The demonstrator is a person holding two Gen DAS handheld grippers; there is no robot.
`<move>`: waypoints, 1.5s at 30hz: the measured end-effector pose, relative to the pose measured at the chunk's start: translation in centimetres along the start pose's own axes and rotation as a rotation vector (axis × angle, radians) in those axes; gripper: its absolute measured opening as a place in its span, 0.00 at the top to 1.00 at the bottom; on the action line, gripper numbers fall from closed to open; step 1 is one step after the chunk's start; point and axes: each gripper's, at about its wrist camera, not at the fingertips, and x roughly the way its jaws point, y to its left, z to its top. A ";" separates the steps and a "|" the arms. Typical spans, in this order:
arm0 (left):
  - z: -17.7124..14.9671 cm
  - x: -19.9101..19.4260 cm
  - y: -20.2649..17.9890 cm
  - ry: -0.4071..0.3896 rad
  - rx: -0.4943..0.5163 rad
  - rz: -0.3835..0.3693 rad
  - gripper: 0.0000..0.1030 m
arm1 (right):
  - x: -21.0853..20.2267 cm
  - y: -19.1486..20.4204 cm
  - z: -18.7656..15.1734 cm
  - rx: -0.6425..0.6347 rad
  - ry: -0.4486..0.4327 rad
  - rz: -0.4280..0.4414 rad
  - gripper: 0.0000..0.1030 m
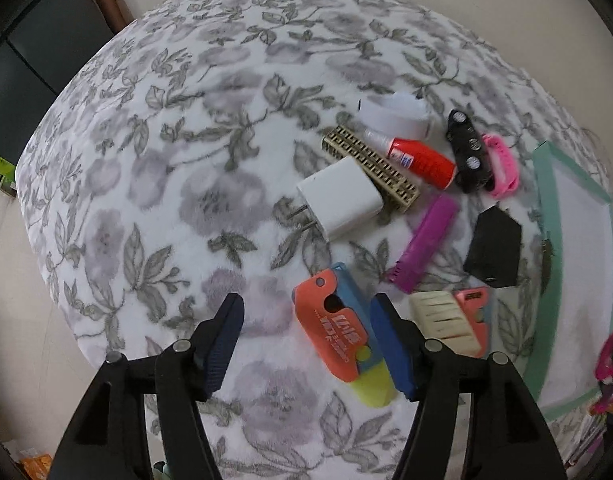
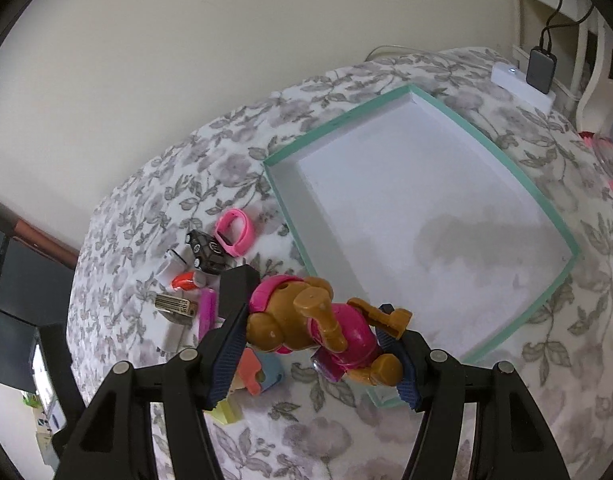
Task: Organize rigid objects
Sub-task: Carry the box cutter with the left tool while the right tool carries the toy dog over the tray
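Observation:
In the left wrist view my left gripper [image 1: 308, 304] is open, pointing down at the floral cloth. An orange and blue box cutter [image 1: 338, 340] lies flat between its fingers, close to the right finger [image 1: 390, 344], with no pad pressing on it. Beyond it lie a white charger [image 1: 340, 200], a purple comb [image 1: 426, 236] and a black adapter [image 1: 494, 248]. My right gripper [image 2: 314, 314] is shut on a brown and pink toy figure [image 2: 318, 328], held just above the near corner of a teal-rimmed white box [image 2: 338, 120], which has nothing in it.
A gold patterned case [image 1: 370, 164], red glue bottle [image 1: 422, 156], white roll [image 1: 394, 114], black toy car [image 1: 466, 152] and pink wristband [image 1: 502, 164] cluster behind the charger. A cream and orange item [image 1: 450, 320] lies right of the left gripper. A power bank [image 2: 540, 66] sits far back.

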 end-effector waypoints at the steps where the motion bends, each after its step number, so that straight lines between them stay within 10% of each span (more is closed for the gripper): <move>1: 0.0 0.4 -0.1 0.000 0.002 0.007 0.35 | -0.1 0.0 0.0 -0.001 0.000 0.000 0.35; 18: -0.5 2.7 -3.1 0.001 0.043 0.019 0.39 | 0.0 -1.1 0.0 0.032 0.014 -0.011 0.35; 45: -2.8 1.2 3.0 0.048 -0.056 -0.105 0.57 | 0.4 -1.6 -0.2 0.064 0.040 0.011 0.35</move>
